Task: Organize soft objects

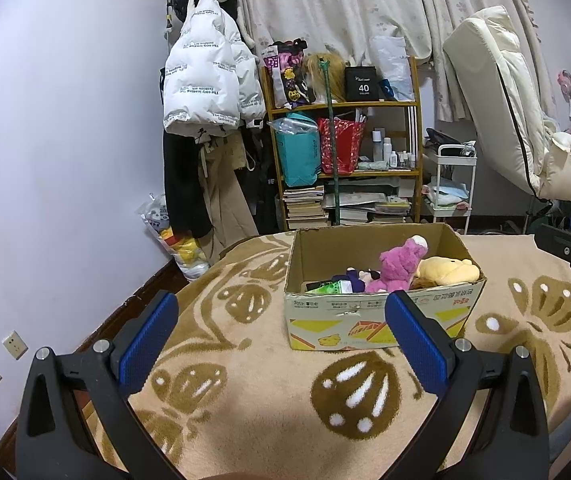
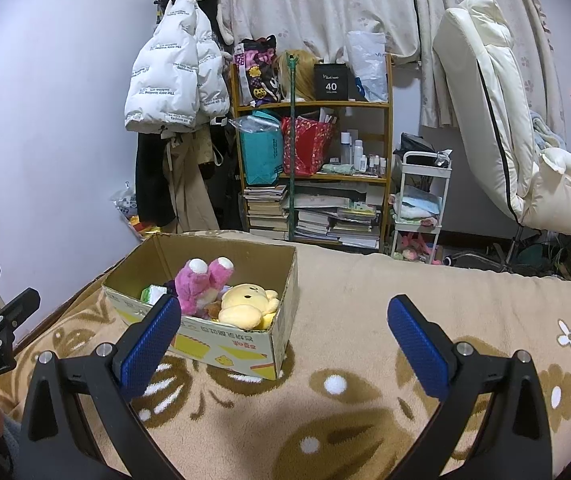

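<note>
A cardboard box (image 1: 381, 320) sits on the beige blanket (image 1: 245, 400) with brown floral figures, and I take that box as my marker for everything else. From the left wrist camera, my left gripper (image 1: 281, 316) hangs just short of the box's near wall, its blue-padded fingers (image 1: 147, 344) spread wide with nothing between them. From the right wrist camera, my right gripper (image 2: 285, 320) hovers to the right of the box, likewise spread wide and empty, its left pad overlapping the box's near corner in the view; I cannot tell whether it touches the cardboard.

Inside the box lie the soft toys: a pink plush (image 2: 201, 288) standing with its two white-tipped feet up, a yellow plush (image 2: 247, 306) pressed against it on the side toward the right gripper, and, at the far side of the pink one, a green-and-white packet (image 2: 153, 294) and a dark purple toy (image 1: 355, 280) that is only partly visible. The box's printed front wall carries yellow pictures and red lettering.

Beyond the box, a wooden shelf (image 1: 345, 104) holds bags, bottles and stacked books. To the left of the shelf, behind the box, a white puffer jacket (image 1: 205, 76) hangs against the pale wall. Behind and to the right of the box stands a cream reclining chair (image 2: 497, 120), with a small white cart (image 2: 421, 200) between it and the shelf
</note>
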A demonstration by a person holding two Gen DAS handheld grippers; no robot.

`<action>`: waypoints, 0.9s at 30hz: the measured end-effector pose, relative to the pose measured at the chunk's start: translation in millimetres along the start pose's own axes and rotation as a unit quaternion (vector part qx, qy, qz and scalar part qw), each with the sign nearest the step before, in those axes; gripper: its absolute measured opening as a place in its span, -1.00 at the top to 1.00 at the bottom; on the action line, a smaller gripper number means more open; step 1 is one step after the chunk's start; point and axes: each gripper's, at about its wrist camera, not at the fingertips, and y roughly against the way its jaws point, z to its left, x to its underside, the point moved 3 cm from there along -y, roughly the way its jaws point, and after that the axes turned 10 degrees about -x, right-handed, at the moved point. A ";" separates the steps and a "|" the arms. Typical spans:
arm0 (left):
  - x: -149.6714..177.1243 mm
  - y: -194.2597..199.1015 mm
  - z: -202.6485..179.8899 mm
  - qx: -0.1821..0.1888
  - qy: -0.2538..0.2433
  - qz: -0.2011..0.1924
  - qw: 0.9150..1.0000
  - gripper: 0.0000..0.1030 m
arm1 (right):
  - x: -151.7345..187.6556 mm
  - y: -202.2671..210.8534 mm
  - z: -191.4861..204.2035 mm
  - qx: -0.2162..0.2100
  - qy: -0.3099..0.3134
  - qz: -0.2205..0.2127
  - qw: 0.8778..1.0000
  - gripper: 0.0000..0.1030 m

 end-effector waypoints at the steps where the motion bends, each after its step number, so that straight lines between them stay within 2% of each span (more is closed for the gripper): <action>1: -0.2 -0.3 0.4 0.000 -0.003 -0.001 1.000 -0.98 | -2.2 -0.6 3.5 0.000 0.001 -0.001 1.000 -1.00; 27: 2.1 -3.1 0.0 0.005 -0.006 0.003 1.000 -0.98 | 2.5 -0.8 -3.1 0.000 0.000 0.004 1.000 -1.00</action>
